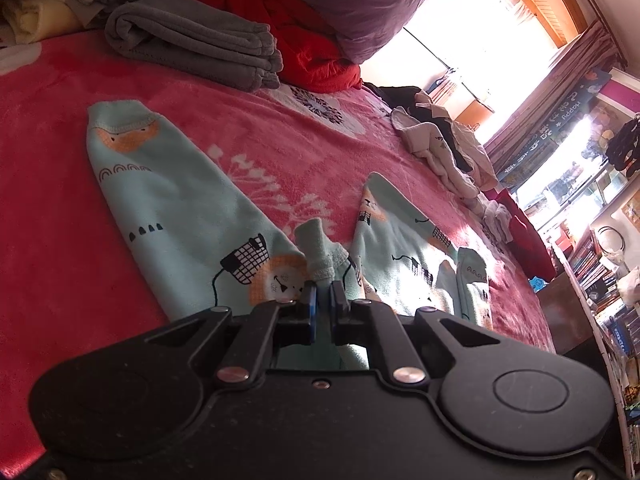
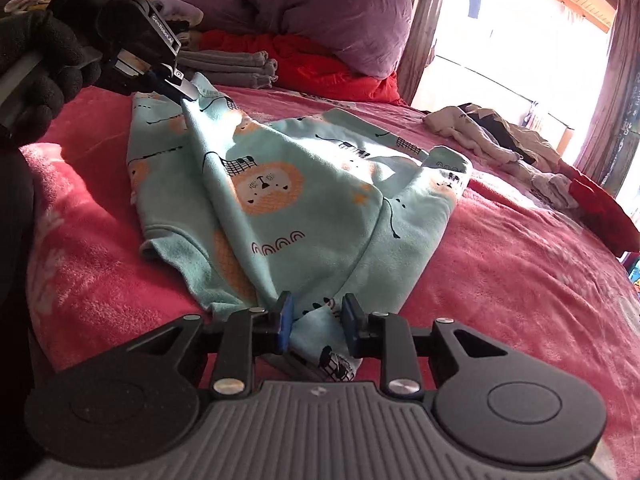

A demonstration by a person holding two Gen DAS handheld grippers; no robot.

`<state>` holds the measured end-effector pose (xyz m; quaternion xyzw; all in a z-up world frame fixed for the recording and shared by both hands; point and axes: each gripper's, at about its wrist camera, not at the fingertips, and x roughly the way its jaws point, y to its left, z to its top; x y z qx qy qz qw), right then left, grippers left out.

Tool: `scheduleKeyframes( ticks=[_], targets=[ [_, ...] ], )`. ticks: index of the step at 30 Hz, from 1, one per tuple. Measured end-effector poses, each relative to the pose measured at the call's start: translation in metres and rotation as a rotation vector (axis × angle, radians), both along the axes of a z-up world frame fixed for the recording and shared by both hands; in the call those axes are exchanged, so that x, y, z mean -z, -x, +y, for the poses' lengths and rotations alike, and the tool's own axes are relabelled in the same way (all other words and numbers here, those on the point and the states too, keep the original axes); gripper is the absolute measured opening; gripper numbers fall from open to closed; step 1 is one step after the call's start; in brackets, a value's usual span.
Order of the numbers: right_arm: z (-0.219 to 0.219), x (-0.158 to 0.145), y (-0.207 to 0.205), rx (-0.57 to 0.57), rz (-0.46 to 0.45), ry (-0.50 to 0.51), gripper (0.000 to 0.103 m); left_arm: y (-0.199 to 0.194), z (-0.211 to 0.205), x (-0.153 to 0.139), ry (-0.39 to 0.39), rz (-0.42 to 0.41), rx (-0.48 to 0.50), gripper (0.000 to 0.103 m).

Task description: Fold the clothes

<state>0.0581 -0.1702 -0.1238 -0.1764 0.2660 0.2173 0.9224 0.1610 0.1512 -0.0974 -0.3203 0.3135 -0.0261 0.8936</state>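
On the pink bed, the mint garment is pinched by left gripper at ten o'clock and right gripper at six; even tension should be kept.

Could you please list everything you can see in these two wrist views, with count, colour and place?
Lion-print garment: one, mint green with orange lions, spread on the bed, held at two spots.
Blanket: one, pink-red with white flowers, covering the bed.
Folded towels: one stack, grey, at the far side of the bed.
Red cloth: one heap, red, beside the towels.
Purple bedding: one bulky pile, purple, behind the red cloth.
Loose clothes: one heap, white and black, on the window side of the bed.
Bookshelf: one, at the right edge; contents too small to tell.
Left gripper: black, shut on the garment.
Right gripper: black, blue pads, fabric between them.
Gloved hand: one, black, holding the left gripper.
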Motion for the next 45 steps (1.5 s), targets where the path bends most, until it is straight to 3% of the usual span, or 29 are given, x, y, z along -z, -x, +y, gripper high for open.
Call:
scheduleKeyframes(
  ticks=[5, 9, 11, 12, 14, 18, 21, 23, 26, 29, 30, 33, 37, 39, 41, 43, 45],
  targets=[
    [-0.019, -0.031, -0.020, 0.065, -0.057, -0.116, 0.025, 0.001, -0.002, -0.002, 0.000, -0.005, 0.008, 0.005],
    [-0.021, -0.021, -0.049, 0.091, -0.048, -0.158, 0.027, 0.000, -0.001, -0.001, 0.001, 0.002, 0.008, 0.005],
    [-0.007, 0.005, -0.060, 0.053, 0.072, -0.083, 0.028, -0.002, 0.000, 0.000, 0.003, 0.008, 0.008, 0.005],
    [0.003, 0.016, -0.058, 0.031, 0.065, -0.013, 0.029, -0.003, 0.001, 0.001, 0.002, 0.010, 0.008, 0.005],
    [0.009, 0.006, -0.052, -0.001, 0.025, 0.043, 0.028, -0.002, 0.002, 0.001, 0.013, 0.008, 0.008, 0.005],
    [-0.003, -0.025, -0.054, 0.008, -0.047, -0.002, 0.025, 0.001, 0.003, -0.002, 0.011, -0.001, 0.015, 0.005],
    [0.004, -0.029, -0.070, -0.029, -0.097, -0.009, 0.025, 0.000, 0.002, -0.001, 0.003, 0.001, 0.018, 0.005],
    [0.013, -0.021, -0.087, -0.051, -0.062, -0.013, 0.025, 0.000, 0.003, 0.000, 0.006, 0.000, 0.017, 0.005],
    [0.020, 0.006, -0.115, -0.042, 0.116, -0.009, 0.028, 0.001, 0.004, 0.000, 0.009, -0.002, 0.013, 0.005],
    [0.026, -0.004, -0.104, -0.071, 0.059, 0.027, 0.028, 0.001, 0.007, 0.000, 0.028, 0.002, 0.017, 0.005],
    [0.026, -0.008, -0.098, -0.080, 0.028, 0.030, 0.027, 0.001, 0.008, 0.000, 0.035, 0.004, 0.011, 0.010],
    [0.020, -0.021, -0.081, -0.084, -0.027, -0.012, 0.028, 0.004, 0.014, 0.000, 0.054, -0.001, -0.033, 0.051],
    [0.029, -0.015, -0.060, -0.147, -0.037, 0.030, 0.040, 0.003, 0.019, 0.005, 0.094, 0.003, -0.047, 0.049],
    [0.039, -0.001, -0.052, -0.169, -0.022, 0.101, 0.040, -0.001, 0.017, 0.008, 0.087, 0.020, -0.049, 0.044],
    [0.046, 0.001, -0.041, -0.175, -0.073, 0.136, 0.040, -0.003, 0.018, 0.010, 0.091, 0.041, -0.066, 0.041],
    [0.043, -0.009, -0.032, -0.174, -0.103, 0.077, 0.042, -0.003, 0.022, 0.014, 0.114, 0.046, -0.074, 0.035],
    [0.039, -0.006, -0.036, -0.158, -0.029, 0.055, 0.052, -0.005, 0.023, 0.017, 0.123, 0.062, -0.079, 0.034]
  ],
)
